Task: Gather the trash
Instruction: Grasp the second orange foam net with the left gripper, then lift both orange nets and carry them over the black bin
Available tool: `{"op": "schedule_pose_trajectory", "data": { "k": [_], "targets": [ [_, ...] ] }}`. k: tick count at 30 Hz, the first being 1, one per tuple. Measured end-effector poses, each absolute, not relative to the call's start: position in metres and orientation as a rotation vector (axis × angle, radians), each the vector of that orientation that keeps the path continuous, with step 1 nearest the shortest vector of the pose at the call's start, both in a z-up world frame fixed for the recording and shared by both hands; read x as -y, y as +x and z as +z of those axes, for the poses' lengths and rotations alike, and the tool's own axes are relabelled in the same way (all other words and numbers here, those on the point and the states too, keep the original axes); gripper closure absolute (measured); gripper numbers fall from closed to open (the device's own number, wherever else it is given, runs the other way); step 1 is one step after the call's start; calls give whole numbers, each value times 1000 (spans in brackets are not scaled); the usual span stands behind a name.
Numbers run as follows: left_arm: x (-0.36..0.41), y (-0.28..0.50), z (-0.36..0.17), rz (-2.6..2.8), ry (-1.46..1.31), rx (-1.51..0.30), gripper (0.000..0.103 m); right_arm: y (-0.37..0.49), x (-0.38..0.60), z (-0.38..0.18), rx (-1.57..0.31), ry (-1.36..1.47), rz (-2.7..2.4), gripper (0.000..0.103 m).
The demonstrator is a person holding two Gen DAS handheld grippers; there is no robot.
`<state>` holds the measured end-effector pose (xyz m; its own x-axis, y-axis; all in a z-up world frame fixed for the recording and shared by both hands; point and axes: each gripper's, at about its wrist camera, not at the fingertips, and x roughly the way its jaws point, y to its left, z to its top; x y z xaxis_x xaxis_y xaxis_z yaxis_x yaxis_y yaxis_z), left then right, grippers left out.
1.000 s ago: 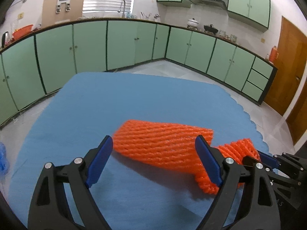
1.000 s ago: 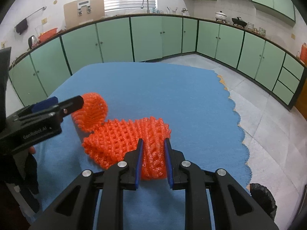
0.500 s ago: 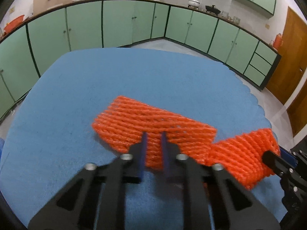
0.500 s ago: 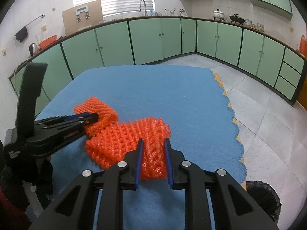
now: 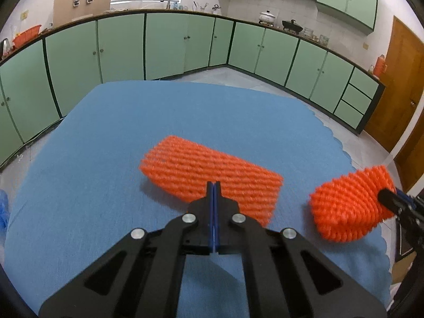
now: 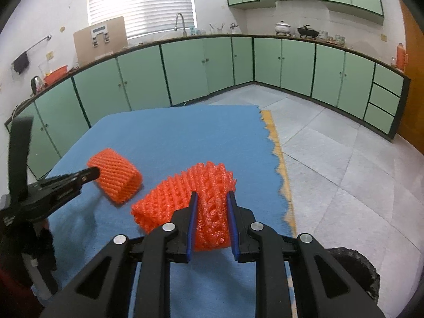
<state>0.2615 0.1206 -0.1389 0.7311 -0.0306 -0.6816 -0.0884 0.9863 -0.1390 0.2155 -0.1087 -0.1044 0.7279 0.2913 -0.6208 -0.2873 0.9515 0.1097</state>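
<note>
Two orange foam nets are over the blue tablecloth (image 5: 159,111). In the left wrist view, my left gripper (image 5: 213,185) is shut, its blue pads pinching the near edge of the long net (image 5: 196,164). The right wrist view shows that net (image 6: 116,175) as an open tube at the left gripper's tip (image 6: 92,172), with a shadow below it. My right gripper (image 6: 212,194) is shut on the second, coarser net (image 6: 172,196), which is lifted near the cloth's right edge. From the left wrist that net (image 5: 344,201) hangs at the right gripper's tip (image 5: 392,200).
A black bag's rim (image 6: 352,267) shows at the lower right, beside the table over the tiled floor (image 6: 344,145). Green cabinets (image 6: 185,71) line the walls. Something blue (image 5: 2,212) sits at the cloth's left edge. A dark-gloved hand (image 6: 39,243) holds the left gripper.
The left jaws went from wide open to shut on the long net's near edge. The right gripper carried its net rightward, so the two nets no longer touch.
</note>
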Motion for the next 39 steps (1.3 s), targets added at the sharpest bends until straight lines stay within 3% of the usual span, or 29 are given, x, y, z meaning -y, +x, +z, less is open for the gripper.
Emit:
{"op": "schedule_pose_trajectory", "data": {
  "k": [3,4,5,6,18,22,24,28,29,39],
  "targets": [
    [-116,259,-140,22,-175,-765,100,215,111,-106,-687,15,314,82],
    [-115,260,-140,13,-177,-768,85,215,111,-107,-688,17,315,82],
    [-111,260,-140,16,-175,-771,58,215,111,-107,-689,17,316,82],
    [-108,261,-139,20,-173,-766,49,215,111,-108,-690,14,317,82],
    [-75,295,-153,53,-64,-830,33,223,119,-113,-704,39,300,82],
    [-77,302,-159,84,-55,-850,36,225,121,-116,-708,44,302,82],
    [-79,302,-158,103,-62,-843,48,226,122,-116,-710,47,303,82],
    [-94,300,-155,100,-139,-826,87,226,124,-116,-707,52,308,82],
    [-97,298,-154,107,-147,-820,91,225,124,-116,-704,53,311,82],
    [-108,260,-122,109,-191,-711,97,209,125,-95,-643,50,332,82]
  ]
}}
